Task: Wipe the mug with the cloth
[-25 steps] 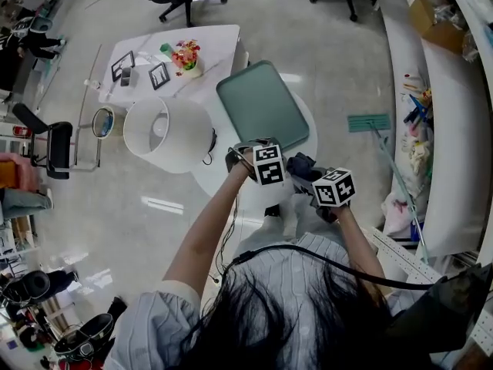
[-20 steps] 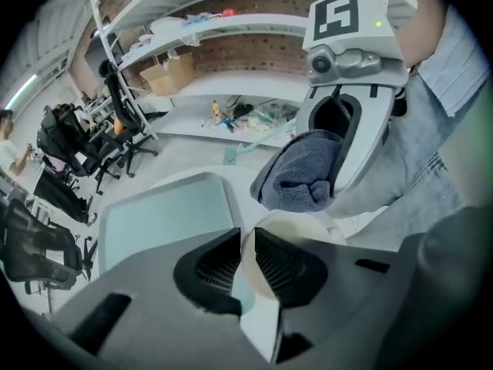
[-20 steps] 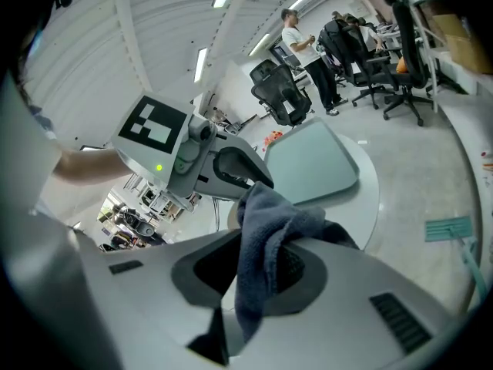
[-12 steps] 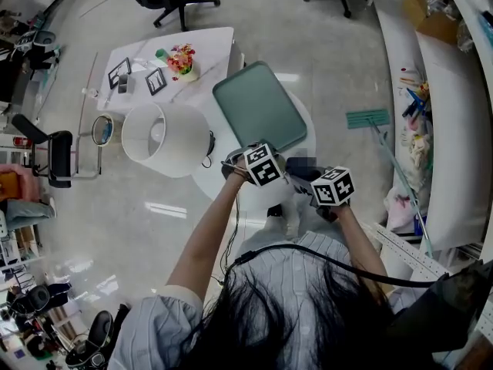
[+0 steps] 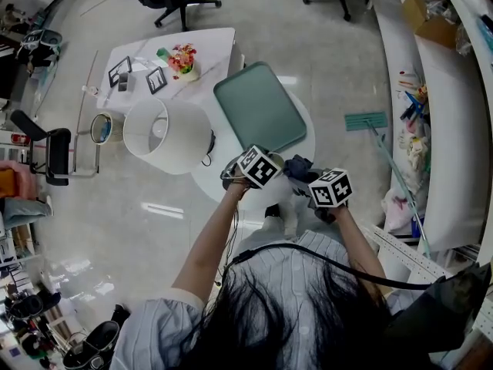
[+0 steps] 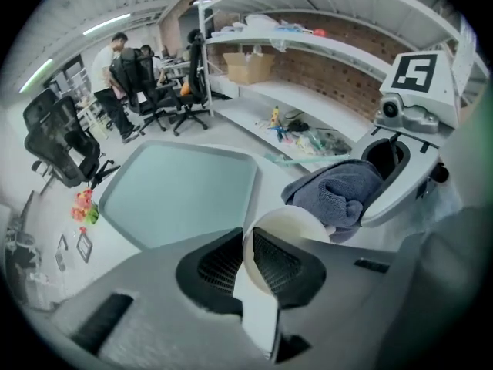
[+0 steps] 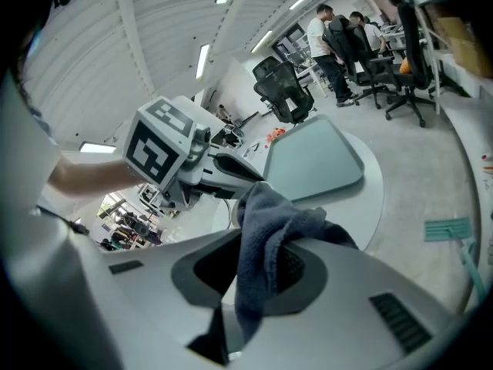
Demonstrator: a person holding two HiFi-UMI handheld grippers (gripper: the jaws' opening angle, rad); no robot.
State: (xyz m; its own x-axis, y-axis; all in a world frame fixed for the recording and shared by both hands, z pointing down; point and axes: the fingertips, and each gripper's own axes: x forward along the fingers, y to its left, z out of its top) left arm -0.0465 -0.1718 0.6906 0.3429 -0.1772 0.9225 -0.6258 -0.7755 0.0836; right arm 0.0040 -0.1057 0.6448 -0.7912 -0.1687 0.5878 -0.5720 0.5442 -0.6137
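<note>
At the near edge of the round table (image 5: 305, 146), our left gripper (image 6: 245, 254) is clamped on the white mug's (image 6: 296, 223) rim, and our right gripper (image 7: 254, 276) grips the grey cloth (image 7: 269, 222), touching the mug.

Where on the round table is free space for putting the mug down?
The green tray is bare all over. A bare strip of the round table lies between the tray's right side and the table's rim. The near edge is crowded: left gripper with mug, right gripper with cloth; the lampshade borders the left.
</note>
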